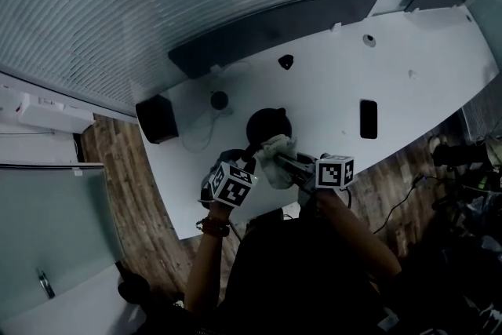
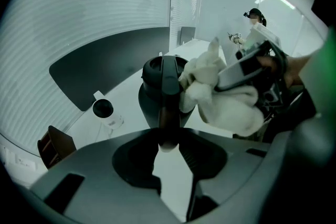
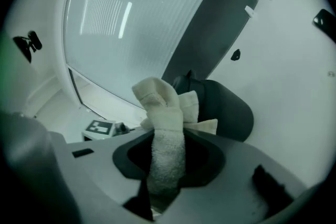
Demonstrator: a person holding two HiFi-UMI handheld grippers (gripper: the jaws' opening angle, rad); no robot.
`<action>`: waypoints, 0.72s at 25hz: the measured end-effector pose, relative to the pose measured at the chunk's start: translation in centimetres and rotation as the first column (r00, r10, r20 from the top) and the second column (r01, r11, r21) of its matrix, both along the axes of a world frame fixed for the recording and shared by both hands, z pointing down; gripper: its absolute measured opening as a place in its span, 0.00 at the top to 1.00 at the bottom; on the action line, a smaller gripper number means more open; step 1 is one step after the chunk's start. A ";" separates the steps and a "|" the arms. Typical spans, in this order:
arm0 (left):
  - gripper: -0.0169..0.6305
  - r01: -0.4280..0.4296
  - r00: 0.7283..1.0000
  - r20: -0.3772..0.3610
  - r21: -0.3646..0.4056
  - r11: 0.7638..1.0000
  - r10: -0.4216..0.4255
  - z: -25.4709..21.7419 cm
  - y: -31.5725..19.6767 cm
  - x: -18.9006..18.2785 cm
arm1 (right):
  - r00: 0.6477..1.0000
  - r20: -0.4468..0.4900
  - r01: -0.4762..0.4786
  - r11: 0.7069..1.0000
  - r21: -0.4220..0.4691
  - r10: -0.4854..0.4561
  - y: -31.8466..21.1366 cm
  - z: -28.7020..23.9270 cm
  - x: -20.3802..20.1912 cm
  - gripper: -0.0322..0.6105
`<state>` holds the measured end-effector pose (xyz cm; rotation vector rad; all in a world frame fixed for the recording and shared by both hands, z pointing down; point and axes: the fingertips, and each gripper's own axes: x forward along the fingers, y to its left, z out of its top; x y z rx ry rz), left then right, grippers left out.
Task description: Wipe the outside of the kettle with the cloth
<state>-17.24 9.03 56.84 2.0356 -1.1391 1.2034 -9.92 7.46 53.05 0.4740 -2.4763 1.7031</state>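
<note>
Our left gripper [image 2: 168,145] pinching the kettle [image 2: 151,97] by its handle [image 2: 169,89]; our right gripper [image 3: 167,178] clamped on the white cloth [image 3: 164,113], cloth pressed against the kettle's upper side, white table [image 1: 423,67] beneath

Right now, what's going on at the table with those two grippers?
A person is working on a dark kettle that stands on the white table, with a gripper in each hand. The left gripper is clamped on the kettle's handle, steadying it. The right gripper grips a bunched white cloth and holds it against the kettle's upper side, beside the handle. The wipe of the outside looks under way.
</note>
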 end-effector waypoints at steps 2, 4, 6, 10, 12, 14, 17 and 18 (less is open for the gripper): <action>0.78 -0.004 1.000 -0.001 -0.003 1.000 0.004 0.0 0.0 0.1 | 0.999 -0.029 -0.019 1.000 -0.015 0.018 -0.4 1.4 -0.1 0.79; 0.78 -0.005 1.000 -0.002 -0.002 1.000 0.005 0.0 -0.1 0.1 | 0.997 -0.037 -0.063 0.997 -0.041 0.062 -0.6 2.0 0.4 0.79; 0.78 -0.003 1.000 -0.001 0.003 1.000 0.003 -0.1 -0.1 0.1 | 0.992 -0.051 -0.123 0.987 -0.099 0.118 -0.8 3.3 1.3 0.79; 0.78 -0.006 1.000 0.002 0.005 1.000 0.006 -0.1 -0.1 0.0 | 0.987 -0.041 -0.158 0.969 -0.189 0.153 -0.8 5.2 1.9 0.79; 0.78 -0.009 1.000 0.005 0.006 1.000 0.008 -0.1 -0.1 0.1 | 0.986 -0.103 -0.150 0.968 -0.199 0.132 -0.4 7.1 2.3 0.79; 0.78 -0.006 1.000 0.009 0.009 1.000 0.006 0.0 -0.1 0.0 | 0.978 -0.165 -0.161 0.959 -0.233 0.124 -0.2 9.9 2.7 0.79; 0.78 -0.003 1.000 0.018 0.010 1.000 0.003 0.0 -0.1 -0.1 | 0.970 -0.223 -0.160 0.946 -0.281 0.098 -0.4 13.7 2.9 0.79; 0.78 -0.005 1.000 0.023 0.010 1.000 0.005 0.0 0.0 0.0 | 0.966 -0.242 -0.164 0.940 -0.298 0.092 -0.3 14.8 3.1 0.79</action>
